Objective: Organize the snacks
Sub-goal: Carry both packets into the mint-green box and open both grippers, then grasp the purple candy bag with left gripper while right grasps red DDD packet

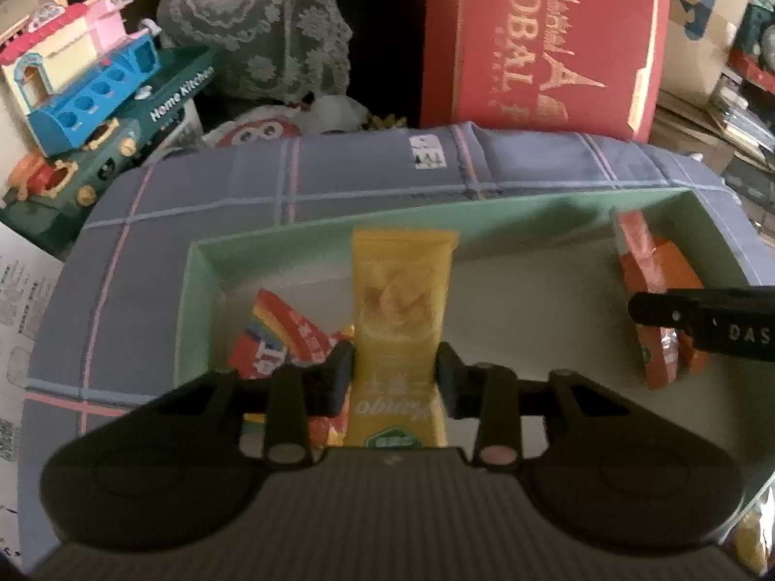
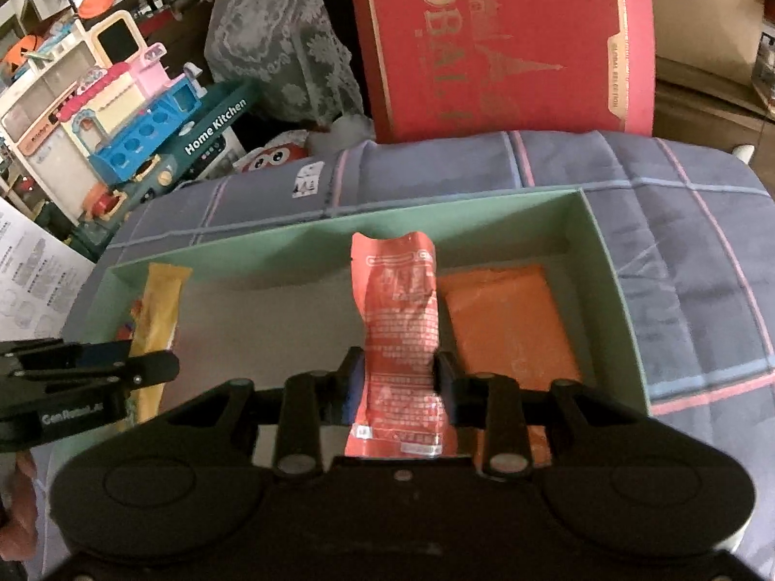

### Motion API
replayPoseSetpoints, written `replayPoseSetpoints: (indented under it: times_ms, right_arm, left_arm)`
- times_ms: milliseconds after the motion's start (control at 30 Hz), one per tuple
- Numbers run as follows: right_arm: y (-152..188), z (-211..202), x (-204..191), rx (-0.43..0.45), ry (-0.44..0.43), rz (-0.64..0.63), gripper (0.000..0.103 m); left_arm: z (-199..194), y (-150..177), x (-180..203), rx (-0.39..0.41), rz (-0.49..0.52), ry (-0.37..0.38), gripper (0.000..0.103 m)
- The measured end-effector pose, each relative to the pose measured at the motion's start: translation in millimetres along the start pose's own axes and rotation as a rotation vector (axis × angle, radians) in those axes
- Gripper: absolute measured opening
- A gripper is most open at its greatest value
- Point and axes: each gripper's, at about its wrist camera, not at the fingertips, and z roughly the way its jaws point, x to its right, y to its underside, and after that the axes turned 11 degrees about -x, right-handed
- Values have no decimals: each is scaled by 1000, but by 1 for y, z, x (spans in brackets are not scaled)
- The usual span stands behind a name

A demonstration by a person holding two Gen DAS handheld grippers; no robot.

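Note:
My left gripper is shut on a yellow mango snack packet and holds it over the left part of a shallow green box. A rainbow-striped packet lies in the box under it. My right gripper is shut on a red-orange snack packet and holds it over the right part of the same green box. An orange packet lies flat in the box beside it. The left gripper with the yellow packet shows at the left of the right wrist view.
The box sits on a blue-grey plaid cushion. A large red round box stands behind it. Toy kitchen sets are stacked at the far left, with a lace-covered object and printed paper sheets.

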Motion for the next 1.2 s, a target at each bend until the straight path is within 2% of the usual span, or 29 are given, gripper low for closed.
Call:
replayPoseSetpoints:
  times_ms: [33, 67, 100, 133, 200, 300, 533, 867, 1200]
  right_arm:
    - [1, -3, -2, 8, -8, -2, 50]
    - [1, -6, -4, 13, -15, -3, 69]
    - [2, -9, -5, 30, -21, -5, 78]
    - [5, -17, -8, 41, -21, -6, 88]
    - [6, -24, -10, 60, -19, -15, 90]
    - [11, -33, -10, 64, -34, -6, 101]
    - [37, -62, -14, 77, -41, -10, 103]
    - [92, -102, -25, 71, -62, -10, 103]
    - [147, -118, -44, 45, -95, -19, 103]
  left_arm:
    - [-2, 0, 0, 7, -6, -6, 64]
    - [-5, 2, 0, 24, -10, -14, 77]
    - [-8, 3, 0, 38, -11, -24, 86]
    - [-11, 4, 1, 47, -10, -34, 88]
    - [-16, 8, 2, 49, -10, -38, 91]
    - [-24, 13, 0, 42, -19, -36, 97]
    - [-53, 45, -5, 44, -12, -30, 102]
    - [-93, 116, -24, 38, -54, -14, 103]
    - [-99, 183, -45, -9, -115, -14, 103]
